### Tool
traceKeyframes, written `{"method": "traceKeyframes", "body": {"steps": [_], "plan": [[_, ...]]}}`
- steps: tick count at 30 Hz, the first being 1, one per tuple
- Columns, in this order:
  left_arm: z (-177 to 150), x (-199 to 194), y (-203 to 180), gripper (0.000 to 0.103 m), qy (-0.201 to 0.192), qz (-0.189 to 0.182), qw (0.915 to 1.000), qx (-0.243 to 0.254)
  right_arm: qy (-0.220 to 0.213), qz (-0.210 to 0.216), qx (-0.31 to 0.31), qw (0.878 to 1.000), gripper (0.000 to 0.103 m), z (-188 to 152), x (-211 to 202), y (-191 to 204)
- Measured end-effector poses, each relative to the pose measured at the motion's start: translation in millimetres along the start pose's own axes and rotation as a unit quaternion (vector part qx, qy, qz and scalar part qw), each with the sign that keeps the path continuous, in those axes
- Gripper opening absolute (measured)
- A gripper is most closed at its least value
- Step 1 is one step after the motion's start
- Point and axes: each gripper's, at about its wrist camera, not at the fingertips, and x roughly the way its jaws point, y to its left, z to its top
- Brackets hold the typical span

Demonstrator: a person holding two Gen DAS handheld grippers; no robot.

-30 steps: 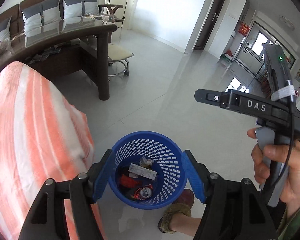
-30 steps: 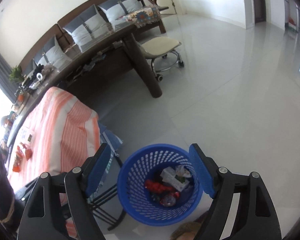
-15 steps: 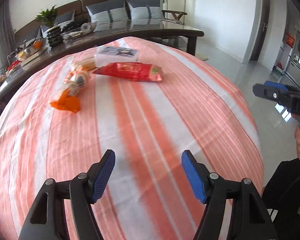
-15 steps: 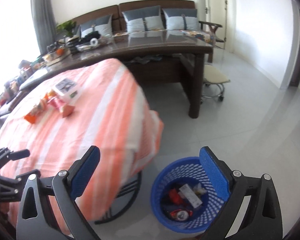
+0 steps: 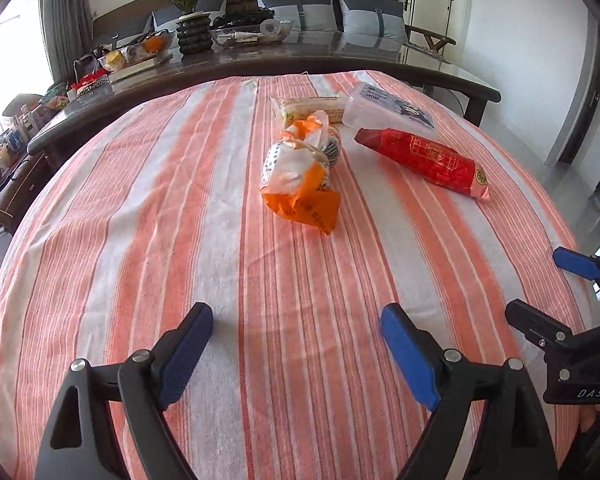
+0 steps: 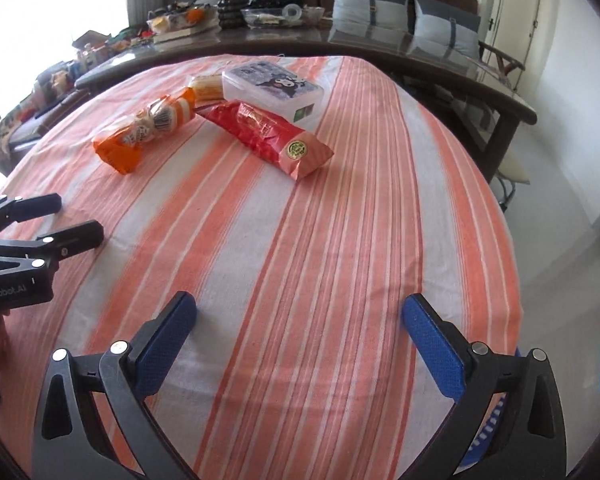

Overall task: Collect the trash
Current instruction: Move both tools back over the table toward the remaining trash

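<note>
1. The left gripper [image 5: 296,332] hangs over the near part of the striped tablecloth [image 5: 140,240], jaws spread wide and holding nothing.
2. The orange-and-white bag [image 5: 300,176] lies farthest left of the trash, mid-table, well ahead of both tools. It looks like thin crinkly plastic over something lumpy: light, soft, likely slippery. The bunched, knotted waist looks like the surest place to pinch; the flat orange end would probably slide out.
3. Behind it, touching its far end, lies a pale yellow packet [image 5: 308,106]. It seems light and squashy; a hold across its short width should do.
4. The clear plastic box [image 6: 274,88] sits beside that packet, at the far edge. It looks rigid and smooth, and perhaps too broad for the jaws except at a corner or rim.
5. The red wrapper [image 6: 268,136] lies diagonally in front of the box. It appears to be glossy foil, light, crushable; mid-length looks best.
6. The right gripper [image 6: 300,328] is likewise wide apart and empty, near the table's right edge.
</note>
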Motion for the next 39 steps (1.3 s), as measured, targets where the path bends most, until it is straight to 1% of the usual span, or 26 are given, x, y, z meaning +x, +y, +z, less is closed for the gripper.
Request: {"method": "traceKeyframes", "body": {"steps": [3,18,20,22,24,25,26,27,29,31,33,36,38,39], "plan": [[1.0,1.3,-0.9,0.092,0.002,-0.001,1.0,0.002,0.0,0.001,0.004,1.0,0.103,-1.8,-0.7,-2.7],[0.6,0.7,-1.6,0.092,0.002,-0.002,1.0,0.001,-0.003,0.003,0.007,1.0,0.103,-6.0,-3.9,-4.8],[0.8,0.3,0.0,0.092,0.002,-0.008,1.0,0.002,-0.003,0.004,0.007,1.0,0.103,-5.7,-3.9,-4.8],[3.1,-1.1,6.1,0.092,0.003,-0.031,0.9995,-0.002,-0.003,0.004,0.007,1.0,0.103,-5.7,-3.9,-4.6],[11.5,-2.4,16.3,0.092,0.005,-0.07,0.9974,-0.017,-0.004,0.005,0.006,1.0,0.103,-6.8,-4.6,-5.8],[18.9,-3.4,20.5,0.092,0.005,-0.082,0.9963,-0.023,-0.004,0.005,0.006,1.0,0.103,-6.7,-4.6,-5.8],[27.8,-4.2,22.8,0.092,0.005,-0.087,0.9959,-0.024,-0.004,0.005,0.006,1.0,0.103,-6.6,-4.5,-5.8],[38.0,-4.4,23.4,0.092,0.004,-0.093,0.9955,-0.019,-0.004,0.005,0.005,1.0,0.103,-6.7,-4.6,-5.5],[58.6,2.6,18.9,0.092,0.009,-0.108,0.9941,0.006,-0.004,0.006,0.005,1.0,0.103,-6.5,-4.7,-5.7],[76.6,21.5,12.0,0.092,0.023,-0.099,0.9944,0.031,-0.005,0.006,0.004,1.0,0.103,-6.4,-4.6,-5.6],[91.0,40.6,9.6,0.092,0.033,-0.081,0.9954,0.039,-0.005,0.006,0.004,1.0,0.103,-6.4,-4.6,-5.4],[103.0,56.7,9.5,0.092,0.027,-0.068,0.9963,0.044,-0.005,0.006,0.004,1.0,0.103,-6.5,-4.7,-5.5],[104.6,62.3,6.9,0.09,0.026,-0.065,0.9961,0.054,-0.005,0.007,0.004,1.0,0.103,-6.5,-4.9,-5.9],[104.0,63.1,5.6,0.074,0.024,-0.065,0.9958,0.059,-0.006,0.008,0.004,1.0,0.103,-6.4,-5.0,-5.7]]}}
